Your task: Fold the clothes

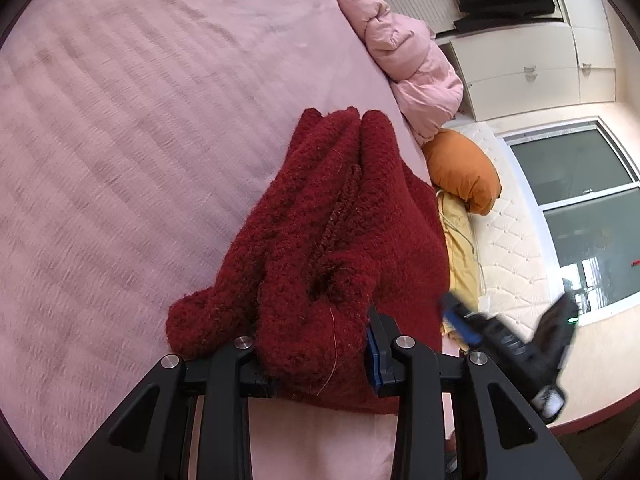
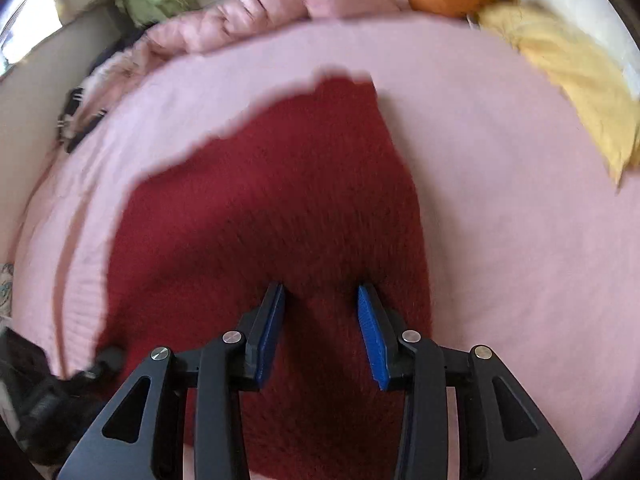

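Clamped in the left gripper (image 1: 316, 354), a bunched edge of the red sweater (image 1: 340, 240) lies mid-bed (image 1: 120, 120), so hold it taut while the right gripper (image 2: 321, 334), jaws apart and empty above the sweater, takes the matching edge.

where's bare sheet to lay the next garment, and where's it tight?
Free: the pink sheet left of the red sweater in the left wrist view, and the strip between sweater and yellow cloth in the right wrist view. Crowded: the bed edge with the pink duvet and orange pillow.
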The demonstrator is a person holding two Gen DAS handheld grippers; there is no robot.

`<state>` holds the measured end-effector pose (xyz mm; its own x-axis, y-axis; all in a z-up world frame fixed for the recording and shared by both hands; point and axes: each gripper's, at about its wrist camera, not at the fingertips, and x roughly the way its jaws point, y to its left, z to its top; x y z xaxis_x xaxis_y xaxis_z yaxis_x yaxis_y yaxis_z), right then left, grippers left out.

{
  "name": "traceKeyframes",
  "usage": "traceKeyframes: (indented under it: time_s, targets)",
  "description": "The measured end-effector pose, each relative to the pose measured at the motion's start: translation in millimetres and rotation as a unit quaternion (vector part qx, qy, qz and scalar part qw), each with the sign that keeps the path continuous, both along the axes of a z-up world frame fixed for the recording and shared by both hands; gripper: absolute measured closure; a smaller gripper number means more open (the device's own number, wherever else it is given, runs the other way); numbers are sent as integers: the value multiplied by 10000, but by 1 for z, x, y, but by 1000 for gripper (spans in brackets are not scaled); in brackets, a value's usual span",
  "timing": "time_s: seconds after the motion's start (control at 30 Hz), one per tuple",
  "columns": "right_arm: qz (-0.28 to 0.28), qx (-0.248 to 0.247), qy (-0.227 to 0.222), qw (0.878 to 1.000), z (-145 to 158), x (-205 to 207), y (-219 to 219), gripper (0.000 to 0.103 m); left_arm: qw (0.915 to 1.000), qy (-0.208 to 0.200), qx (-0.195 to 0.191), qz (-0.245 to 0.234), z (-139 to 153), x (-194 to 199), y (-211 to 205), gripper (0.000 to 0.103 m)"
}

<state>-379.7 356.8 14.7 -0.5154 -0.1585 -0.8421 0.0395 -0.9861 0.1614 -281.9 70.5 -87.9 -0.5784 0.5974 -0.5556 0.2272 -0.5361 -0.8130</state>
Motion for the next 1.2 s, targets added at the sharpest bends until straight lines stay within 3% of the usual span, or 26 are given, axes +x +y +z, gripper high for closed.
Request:
traceKeyframes:
  time_s: [0.07,0.17,0.27,0.4,0.47,0.5,0.53,0.6,0.77,0.87,0.9,0.93,0.97,1.0,1.2]
  targets:
    - [54,140,50,9999,7,-8,-3,64,10000,2,-2,-19,-1,-2,0,71]
    - [27,398,-401,9984,-30,-25,-6,64,10000,4,6,-54,-2,-4,0,70]
    - [-55,524,-307,9981,-41,-28,-11,63,10000,0,-19,-60,-2,-4,0,70]
    - [-186,462,-728,9961,-9,-39,-19,61,10000,-18,-27,10,-2,-2,0,70]
    - [160,136,-682,9974,23,-47,-37,59,10000,-21,-34,21,-2,-2,0,70]
    - [459,-30,-682,9966,37,-54,-52,53,10000,-24,-21,22,-2,-2,0,70]
    - [793,-97,-807,9935,42,-62,-71,38,10000,-28,-9,22,-2,-2,0,70]
    - [1264,-76,-1066,9862,46,-77,-105,34,10000,-35,16,23,-2,-2,-1,70]
    - [1714,742,-1721,9672,18,-104,-181,34,10000,-51,72,12,-3,-2,-2,70]
    - [1650,1054,-2050,9590,-10,-111,-197,34,9999,-63,101,4,-3,-1,-3,70]
    - [1574,1168,-2056,9588,-15,-112,-197,37,9999,-69,112,5,-3,-1,-3,70]
    - [1480,1295,-2054,9587,-19,-114,-195,55,9999,-75,125,7,-3,-1,-4,70]
    - [1376,1434,-2059,9582,-23,-115,-191,87,9999,-80,133,8,-3,-1,-4,70]
    - [1303,1510,-2047,9583,-24,-115,-188,92,9999,-83,131,7,-3,-1,-4,70]
    - [1289,1156,-1486,9736,15,-116,-180,92,9999,-98,137,21,-3,2,-5,70]
